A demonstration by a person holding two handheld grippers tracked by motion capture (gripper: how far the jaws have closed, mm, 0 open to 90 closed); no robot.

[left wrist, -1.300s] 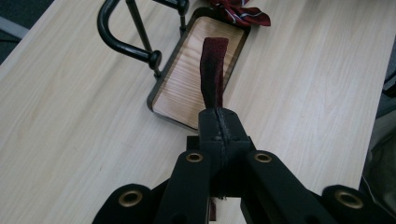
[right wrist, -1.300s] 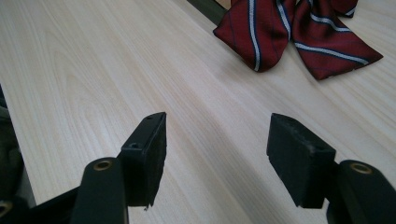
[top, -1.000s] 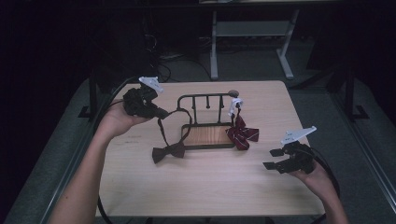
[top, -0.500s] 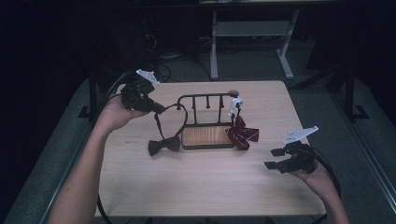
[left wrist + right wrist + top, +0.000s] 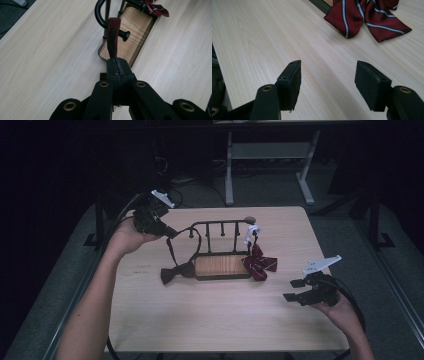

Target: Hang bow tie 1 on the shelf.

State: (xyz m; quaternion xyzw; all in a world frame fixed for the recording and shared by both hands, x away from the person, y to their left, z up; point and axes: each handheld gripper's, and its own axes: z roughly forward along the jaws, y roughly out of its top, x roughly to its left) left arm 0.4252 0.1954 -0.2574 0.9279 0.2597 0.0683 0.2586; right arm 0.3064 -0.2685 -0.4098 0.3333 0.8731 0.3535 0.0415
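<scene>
My left gripper (image 5: pixel 169 233) is shut on the strap (image 5: pixel 113 37) of a dark maroon bow tie (image 5: pixel 176 272), whose bow lies on the table left of the rack. The strap runs from my jaws toward the rack's curved left end (image 5: pixel 100 12). The black metal rack (image 5: pixel 220 226) stands on a wooden base (image 5: pixel 222 266) at the table's middle. A red striped bow tie (image 5: pixel 260 262) leans at the rack's right end, under a white strap (image 5: pixel 252 230). At the front right, my right gripper (image 5: pixel 294 290) is open above bare table, with the striped bow tie (image 5: pixel 367 17) ahead of it.
The light wooden table (image 5: pixel 200 320) has a person's forearms reaching in from its front edge at both sides. A white metal stand (image 5: pixel 265 155) stands on the floor behind the table. Cables trail off the far left corner.
My left gripper has drawn back toward the far left corner with the strap, and the maroon bow has slid a little away from the front edge. The right gripper has kept still.
</scene>
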